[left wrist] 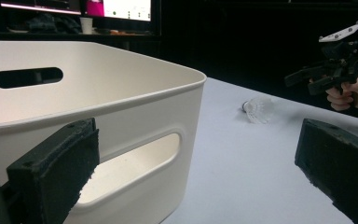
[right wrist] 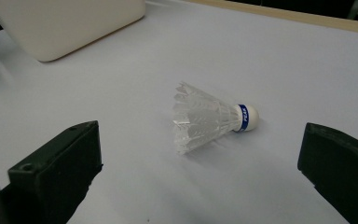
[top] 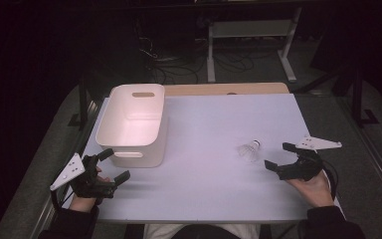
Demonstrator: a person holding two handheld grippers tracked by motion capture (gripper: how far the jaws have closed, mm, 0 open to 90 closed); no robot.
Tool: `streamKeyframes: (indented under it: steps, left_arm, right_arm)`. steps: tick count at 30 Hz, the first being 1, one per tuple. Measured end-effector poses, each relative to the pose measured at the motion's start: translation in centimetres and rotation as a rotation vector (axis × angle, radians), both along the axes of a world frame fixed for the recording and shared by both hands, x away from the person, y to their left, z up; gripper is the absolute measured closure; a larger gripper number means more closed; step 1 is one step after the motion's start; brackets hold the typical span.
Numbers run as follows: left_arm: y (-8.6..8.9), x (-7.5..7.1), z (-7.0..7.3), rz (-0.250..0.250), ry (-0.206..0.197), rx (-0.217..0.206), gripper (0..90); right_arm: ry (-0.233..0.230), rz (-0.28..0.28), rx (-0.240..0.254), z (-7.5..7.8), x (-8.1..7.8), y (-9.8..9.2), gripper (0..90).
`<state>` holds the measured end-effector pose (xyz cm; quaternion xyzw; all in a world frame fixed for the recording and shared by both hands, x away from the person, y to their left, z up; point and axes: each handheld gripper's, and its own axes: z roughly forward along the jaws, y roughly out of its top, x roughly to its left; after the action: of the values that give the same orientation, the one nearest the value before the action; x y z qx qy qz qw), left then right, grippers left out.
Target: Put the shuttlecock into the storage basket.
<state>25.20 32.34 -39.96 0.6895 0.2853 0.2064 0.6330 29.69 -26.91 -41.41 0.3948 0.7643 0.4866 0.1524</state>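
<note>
Shuttlecock (top: 249, 150) lies on its side on the pale table (top: 209, 184), toward the right half, with its white cork tip and blue band pointing toward the far edge and slightly right in the high view, and its feather skirt toward the person. The right tongs (top: 274, 155) sit just beside it on its right, low over the table, held in the person's right hand (top: 312, 188); their jaws are spread wide and nothing is between the pads. In the right gripper view the shuttlecock (right wrist: 209, 119) lies ahead of the two black jaws, roughly centred in the gap but beyond their tips, not touching either. The left tongs (top: 117, 164) are well apart from it, at the table's left side, just in front of a white bin (top: 132, 119) with handle slots; their jaws are also spread and hold nothing. From the left gripper view the shuttlecock (left wrist: 258, 109) rests far off past the bin's (left wrist: 121, 107) corner, with the right tongs (left wrist: 310, 78) hovering near it.
</note>
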Motion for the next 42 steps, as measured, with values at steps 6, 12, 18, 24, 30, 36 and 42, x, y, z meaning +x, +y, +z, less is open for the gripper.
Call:
streamKeyframes:
  steps: [6,12,18,24,30,36,42]
  left_arm:
    - [0.0,0.0,0.0,-0.001,-0.001,0.000,0.0]
    - [0.0,0.0,0.0,0.000,-0.001,0.000,0.0]
    - [0.0,0.0,0.0,0.001,0.000,-0.001,0.0]
    - [0.0,0.1,0.0,0.000,0.005,-0.001,0.0]
    - [-0.1,0.1,0.0,0.000,0.004,0.000,0.0]
    - [-0.1,0.1,0.0,0.001,0.008,-0.004,0.0]
    - [-0.1,0.1,0.0,0.001,0.007,-0.003,0.0]
  right_arm:
    - [0.002,0.000,-0.005,0.0,0.0,0.0,0.0]
    - [0.006,0.000,-0.008,0.0,0.0,0.1,0.0]
    - [0.006,0.000,-0.019,0.1,0.1,0.1,0.0]
    - [0.010,0.001,-0.041,0.5,0.3,0.2,0.0]
    - [0.015,0.004,-0.043,0.7,0.6,0.2,0.0]
    - [0.027,0.019,-0.060,0.8,0.9,0.4,0.0]
    - [0.042,0.037,-0.079,0.8,1.4,0.9,0.0]
